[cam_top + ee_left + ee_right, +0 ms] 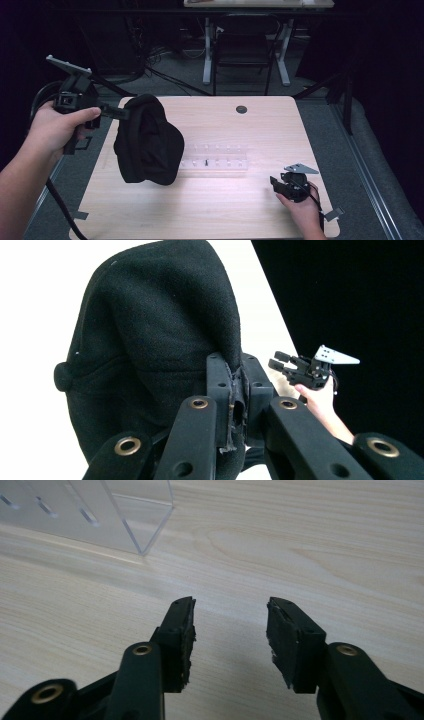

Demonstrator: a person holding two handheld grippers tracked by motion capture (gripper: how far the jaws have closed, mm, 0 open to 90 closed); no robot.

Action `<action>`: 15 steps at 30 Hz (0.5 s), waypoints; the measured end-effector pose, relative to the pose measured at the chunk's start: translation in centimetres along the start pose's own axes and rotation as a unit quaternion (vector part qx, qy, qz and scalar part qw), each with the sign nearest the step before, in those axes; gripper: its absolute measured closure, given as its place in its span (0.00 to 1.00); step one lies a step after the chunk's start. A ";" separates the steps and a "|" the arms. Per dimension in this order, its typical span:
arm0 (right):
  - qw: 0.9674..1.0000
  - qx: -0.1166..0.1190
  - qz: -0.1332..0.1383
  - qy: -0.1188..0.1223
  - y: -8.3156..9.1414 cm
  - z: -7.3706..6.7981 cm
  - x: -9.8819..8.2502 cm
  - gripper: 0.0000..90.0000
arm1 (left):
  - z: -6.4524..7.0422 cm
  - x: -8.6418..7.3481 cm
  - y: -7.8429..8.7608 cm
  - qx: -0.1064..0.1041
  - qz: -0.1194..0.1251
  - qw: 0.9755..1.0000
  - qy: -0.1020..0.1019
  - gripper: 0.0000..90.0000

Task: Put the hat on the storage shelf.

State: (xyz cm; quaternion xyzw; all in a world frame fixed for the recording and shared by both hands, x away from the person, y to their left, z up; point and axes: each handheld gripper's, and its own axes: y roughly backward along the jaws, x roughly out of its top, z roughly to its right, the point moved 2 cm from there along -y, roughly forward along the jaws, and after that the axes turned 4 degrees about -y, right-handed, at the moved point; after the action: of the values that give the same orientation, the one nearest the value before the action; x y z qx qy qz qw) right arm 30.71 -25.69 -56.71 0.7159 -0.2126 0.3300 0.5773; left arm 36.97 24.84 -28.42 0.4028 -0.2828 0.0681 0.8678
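We see the left gripper [117, 113] up in the air at the left side of the table [210, 215]. Its jaws are pinched tight on the edge of a black hat [148, 142]. The hat hangs down from the jaws, above the table & not lying on it, w/ its low part in front of the left end of a clear rack [220, 161].

In the left gripper view the 2 jaws of the left gripper [234, 395] sit close together w/ a thin fold of the hat [150, 355] squeezed between them. The hat has a small round button [62, 376] on its top, at the left. Farther off in that view we see the right gripper [280, 364] in a hand [320, 400].

The right gripper [274, 183] is low at the right front part of the table, held by the right hand [302, 207]. It is well apart from the hat. In the right gripper view the right gripper [230, 625] has its jaws apart, w/ nothing between them, just bare wood of the table [310, 545] below. A corner of the rack [125, 515] is near, up & to the left of the jaws.

The left hand [57, 127] holds its gripper by the handle.
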 end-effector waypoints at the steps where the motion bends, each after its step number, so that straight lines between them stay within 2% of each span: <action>1: 1.000 0.000 0.005 0.000 0.0 0.0 0.0 0.57 | 0.1 0.2 -0.1 -0.001 0.002 1.000 0.001 0.96; 6: 1.000 0.003 0.001 0.003 -0.2 -0.2 0.0 0.47 | 0.5 0.8 -0.8 -0.001 0.004 1.000 0.000 0.96; 11: 1.000 0.008 -0.004 0.002 -0.3 -0.5 -0.1 0.42 | 0.9 1.5 -1.4 0.000 0.006 1.000 -0.001 0.96; 13: 1.000 0.014 -0.006 0.000 -0.4 -0.5 -0.1 0.39 | 1.0 1.7 -1.6 -0.001 0.006 1.000 0.001 0.95; 15: 1.000 0.028 -0.008 -0.007 -0.4 -0.4 -0.1 0.40 | 1.2 1.9 -1.8 -0.001 0.007 1.000 -0.001 0.96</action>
State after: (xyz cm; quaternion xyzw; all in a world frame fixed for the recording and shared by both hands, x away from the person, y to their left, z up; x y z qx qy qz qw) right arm 30.82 -25.20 -56.94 0.7357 -0.2020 0.3260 0.5582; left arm 38.67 22.56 -28.00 0.3998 -0.2864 0.0729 0.8676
